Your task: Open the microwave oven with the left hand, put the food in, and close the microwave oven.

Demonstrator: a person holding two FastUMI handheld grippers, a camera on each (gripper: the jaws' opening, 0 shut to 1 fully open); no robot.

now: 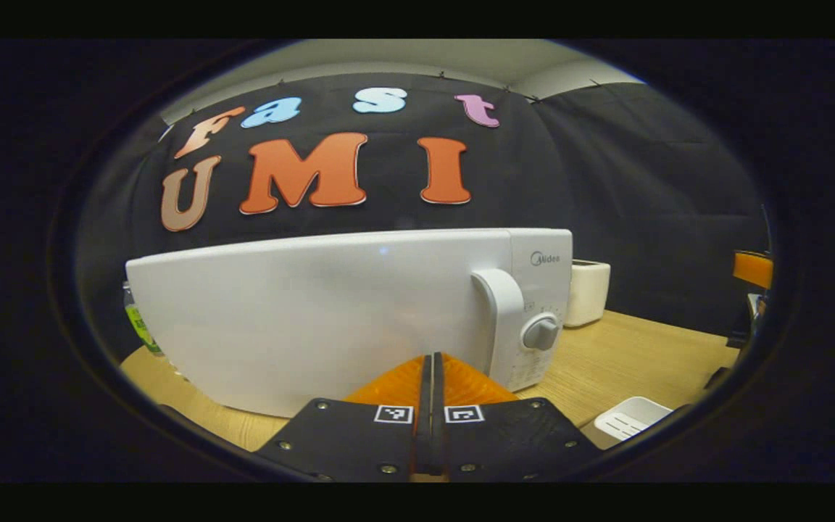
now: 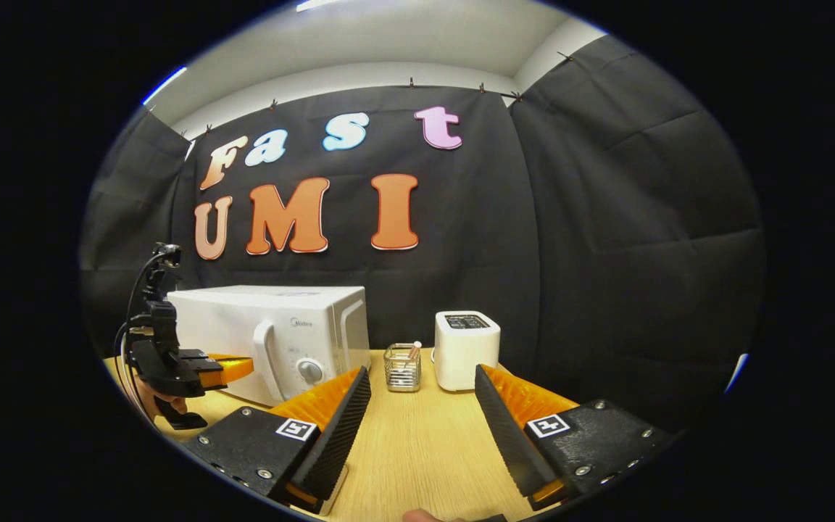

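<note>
Left gripper: here it sits right in front of the microwave door, its two ribbed wedge fingers pressed flat together with only a thin seam between them, nothing pinched. In the right gripper view it shows at the bench's left edge, a hand wrapped round its grip, tips close to the door.

Right gripper: fingers spread wide, saw-toothed inner faces turned toward each other, bare wood between them; it hovers over the near middle of the bench.

Microwave oven: smooth glossy white box, door shut, standing at the bench's back left. A thick rounded vertical handle runs down the door's right side, and a round grey knob sits on the panel beside it.

Bench: pale wood with a fine straight grain.

Toaster: squat white block with rounded corners, at the back edge, right of the microwave.

Glass holder: small clear square cup between microwave and toaster, a thin stick or two standing in it.

White tray: shallow, slotted, plastic-looking, near the bench's front right in the left gripper view; what lies in it, I cannot tell.

Bottle: a green-labelled sliver peeking out behind the microwave's left end.
</note>
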